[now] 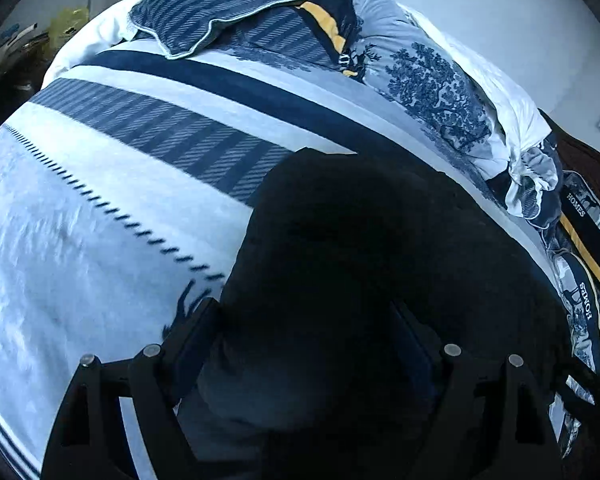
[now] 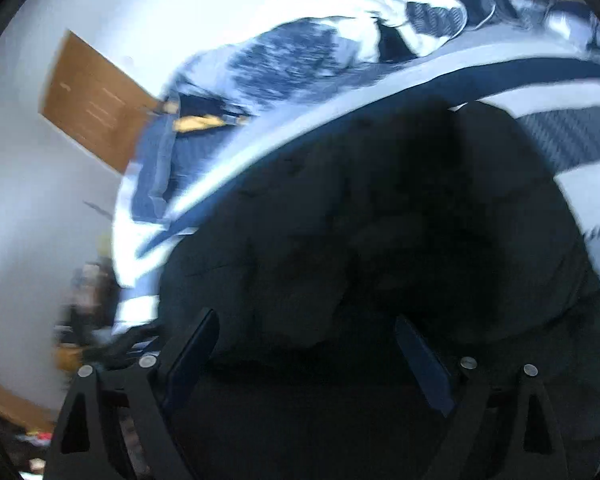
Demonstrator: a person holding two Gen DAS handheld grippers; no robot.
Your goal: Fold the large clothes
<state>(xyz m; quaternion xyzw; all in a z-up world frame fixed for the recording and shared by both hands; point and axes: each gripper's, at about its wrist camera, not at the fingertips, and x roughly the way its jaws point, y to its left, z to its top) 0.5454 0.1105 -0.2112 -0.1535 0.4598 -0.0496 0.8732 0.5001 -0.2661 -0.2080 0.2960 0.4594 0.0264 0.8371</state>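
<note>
A large black garment [image 1: 380, 264] lies on a blue-and-white striped bed cover [image 1: 112, 184]. In the left wrist view it fills the lower middle, and my left gripper [image 1: 306, 344] is open just above it, with a finger on either side of the cloth. In the right wrist view the same black garment [image 2: 380, 240] covers most of the frame. My right gripper [image 2: 306, 352] is open over it, fingers wide apart and holding nothing. The view is blurred.
A striped pillow [image 1: 228, 8] and a bunched tree-print duvet [image 1: 436, 80] lie at the far side of the bed. A brown door [image 2: 96, 100] and a pale wall [image 2: 28, 208] are at left. Clutter [image 2: 84, 320] sits beside the bed.
</note>
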